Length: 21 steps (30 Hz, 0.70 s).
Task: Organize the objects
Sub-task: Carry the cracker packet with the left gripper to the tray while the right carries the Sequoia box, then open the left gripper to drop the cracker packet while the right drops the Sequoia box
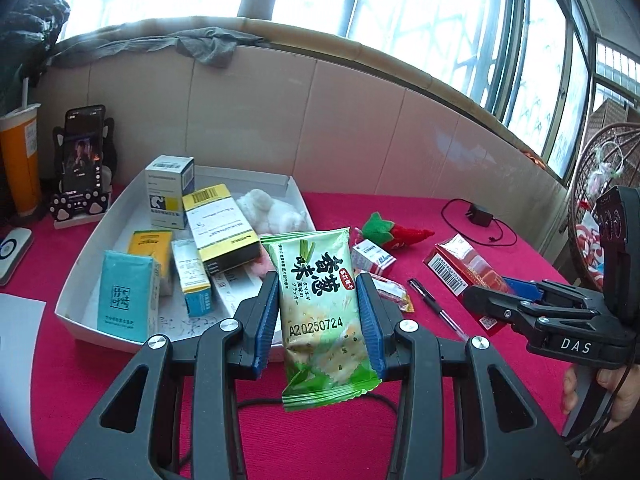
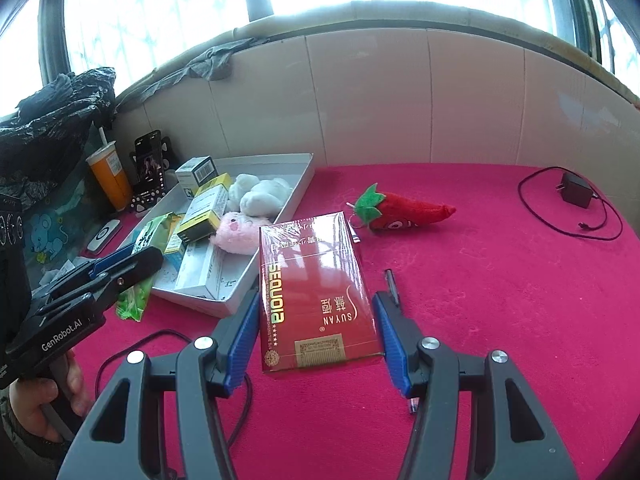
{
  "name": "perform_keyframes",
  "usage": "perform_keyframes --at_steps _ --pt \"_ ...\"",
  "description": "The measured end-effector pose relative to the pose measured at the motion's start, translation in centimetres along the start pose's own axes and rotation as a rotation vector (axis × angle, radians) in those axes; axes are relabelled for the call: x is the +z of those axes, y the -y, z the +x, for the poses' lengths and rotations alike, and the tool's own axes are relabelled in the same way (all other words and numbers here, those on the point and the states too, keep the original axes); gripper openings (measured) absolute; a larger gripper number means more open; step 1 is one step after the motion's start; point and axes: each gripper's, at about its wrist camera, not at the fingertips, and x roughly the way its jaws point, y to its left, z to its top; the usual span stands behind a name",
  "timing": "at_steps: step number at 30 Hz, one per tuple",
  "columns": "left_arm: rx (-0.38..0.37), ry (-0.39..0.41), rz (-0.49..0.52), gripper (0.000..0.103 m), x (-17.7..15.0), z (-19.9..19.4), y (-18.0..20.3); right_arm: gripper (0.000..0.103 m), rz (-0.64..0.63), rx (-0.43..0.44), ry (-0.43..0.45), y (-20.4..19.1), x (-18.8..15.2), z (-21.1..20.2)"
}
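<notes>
Between the left gripper (image 1: pixel 318 312) pads, a green cracker packet (image 1: pixel 320 304) is pinched, long axis upright. Right gripper (image 2: pixel 316 328) clamps a red carton (image 2: pixel 316 296) across its width. White tray (image 1: pixel 76 280) lies far-left of both, nearer the left hand; likely both loads go there.

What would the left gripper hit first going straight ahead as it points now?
Likely the white tray's near rim, or the boxes inside; the left gripper holds the green cracker packet aimed there. Depth unclear.
</notes>
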Motion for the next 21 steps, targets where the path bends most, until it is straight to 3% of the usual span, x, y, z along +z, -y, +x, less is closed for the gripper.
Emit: perform_keyframes --at_steps 6,11,21 --pt "0.023 0.027 -0.046 0.038 1.0 -0.8 -2.9 0.056 -0.047 0.021 -0.022 -2.2 1.2 1.7" --pt "0.058 0.06 -0.076 0.038 3.6 -1.2 -6.4 0.056 -0.023 0.087 -0.067 -3.0 3.8 4.1" --pt "0.026 -0.044 -0.21 0.038 7.0 3.1 -13.2 0.056 -0.052 0.085 -0.151 -6.5 11.3 12.0"
